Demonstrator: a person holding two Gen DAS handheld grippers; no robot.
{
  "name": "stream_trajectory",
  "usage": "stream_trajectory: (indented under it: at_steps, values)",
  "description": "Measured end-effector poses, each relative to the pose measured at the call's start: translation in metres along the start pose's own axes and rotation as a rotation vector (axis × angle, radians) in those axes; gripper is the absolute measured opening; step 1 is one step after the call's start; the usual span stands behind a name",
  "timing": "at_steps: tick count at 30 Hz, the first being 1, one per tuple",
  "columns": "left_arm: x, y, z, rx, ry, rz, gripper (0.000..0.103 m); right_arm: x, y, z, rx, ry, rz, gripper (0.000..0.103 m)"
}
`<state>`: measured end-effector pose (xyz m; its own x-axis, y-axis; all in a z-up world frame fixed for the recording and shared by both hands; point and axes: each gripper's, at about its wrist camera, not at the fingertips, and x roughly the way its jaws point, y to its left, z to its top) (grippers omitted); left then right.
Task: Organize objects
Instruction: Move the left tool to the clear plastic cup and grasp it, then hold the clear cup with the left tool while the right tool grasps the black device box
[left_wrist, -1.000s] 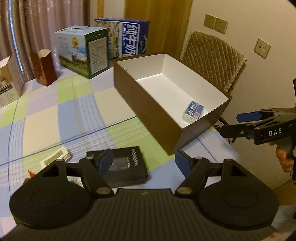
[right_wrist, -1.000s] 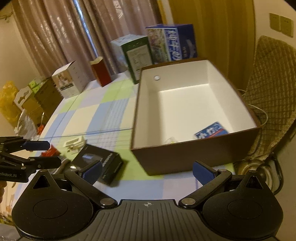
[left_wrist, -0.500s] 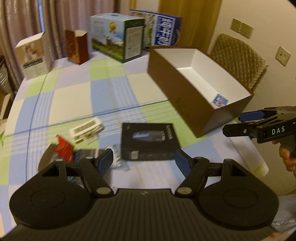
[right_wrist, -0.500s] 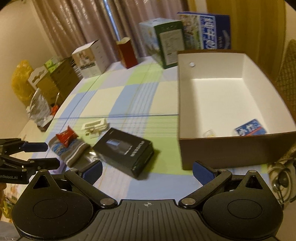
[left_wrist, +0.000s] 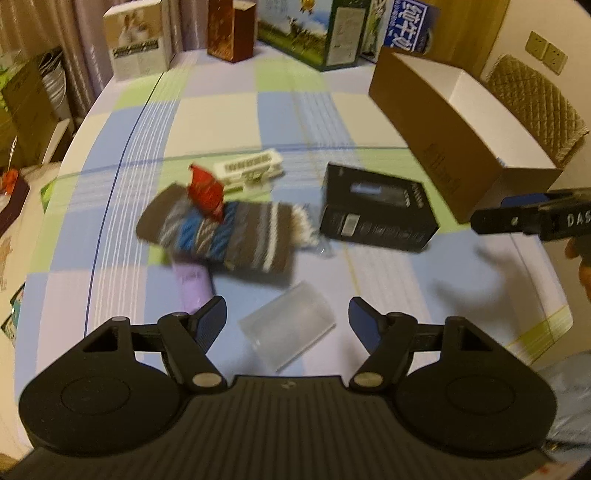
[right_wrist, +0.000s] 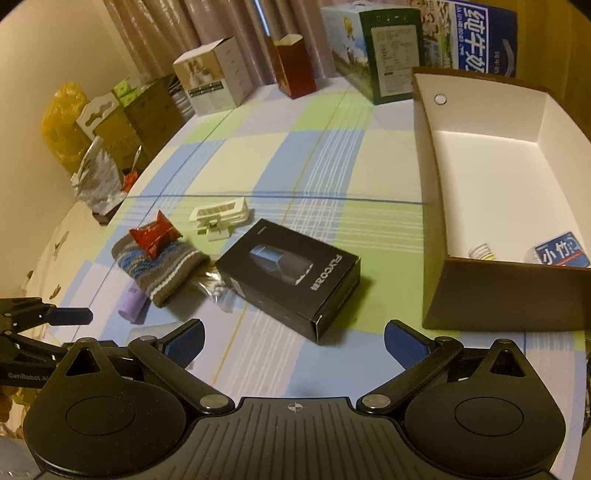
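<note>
Both grippers, L (left_wrist: 288, 320) & R (right_wrist: 293, 341), hover open over table (right_wrist: 332, 155).

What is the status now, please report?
Left gripper open, empty, over clear plastic cup. Right gripper open, empty. Black box on table, outside brown box. Nothing blocking.

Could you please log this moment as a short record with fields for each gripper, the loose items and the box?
left gripper: open, empty, above a clear plastic piece
right gripper: open, empty, near the black box
loose items: striped knit pouch with red packet on it; white plastic part; purple tube
brown box: open-topped, holds a blue packet
</note>
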<state>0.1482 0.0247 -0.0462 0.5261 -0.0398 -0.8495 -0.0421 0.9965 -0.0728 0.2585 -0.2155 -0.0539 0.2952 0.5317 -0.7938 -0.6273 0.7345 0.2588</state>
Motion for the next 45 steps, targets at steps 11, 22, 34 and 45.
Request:
stream_trajectory:
  at_steps: [11, 22, 34, 45]
  values:
    - [0.028, -0.003, -0.014, 0.131, 0.039, -0.033, 0.069, -0.001, -0.012, -0.007, 0.032, 0.028, -0.028, 0.101]
    - [0.074, -0.017, -0.007, 0.374, 0.105, -0.086, 0.070, -0.018, -0.033, -0.027, 0.130, 0.028, -0.088, 0.101]
    - [0.090, -0.016, -0.012, 0.394, 0.124, -0.098, 0.050, -0.012, -0.021, -0.029, 0.062, 0.009, -0.072, 0.101]
    - [0.069, -0.001, -0.034, 0.123, 0.110, -0.061, 0.046, 0.040, 0.030, -0.015, -0.365, -0.034, -0.056, 0.086]
